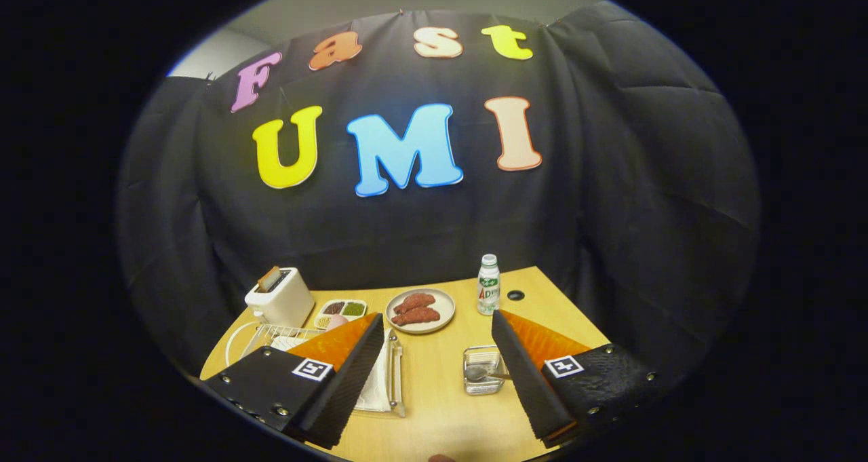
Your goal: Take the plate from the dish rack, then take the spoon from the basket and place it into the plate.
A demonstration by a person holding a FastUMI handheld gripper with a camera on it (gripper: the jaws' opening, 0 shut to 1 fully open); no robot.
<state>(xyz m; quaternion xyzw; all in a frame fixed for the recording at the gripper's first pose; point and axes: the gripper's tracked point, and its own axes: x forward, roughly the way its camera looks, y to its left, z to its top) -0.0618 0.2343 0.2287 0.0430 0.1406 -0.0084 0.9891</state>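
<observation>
Claw [437,374] open, empty; spoon [483,373] in basket [485,370] beside right finger.

Clutter on the wooden bench [434,401]

A white toaster [280,298] holding a slice stands beside a small tray of grains [341,310]; further along, a dish of two reddish pieces [420,310], then a capped bottle [488,284].

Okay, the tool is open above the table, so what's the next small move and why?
Probably swing the tool toward the dish rack and lower it. Its fingers are open and hold nothing, the rack lies under one finger, and the spoon sits in its basket by the other, so the plate comes first.
</observation>
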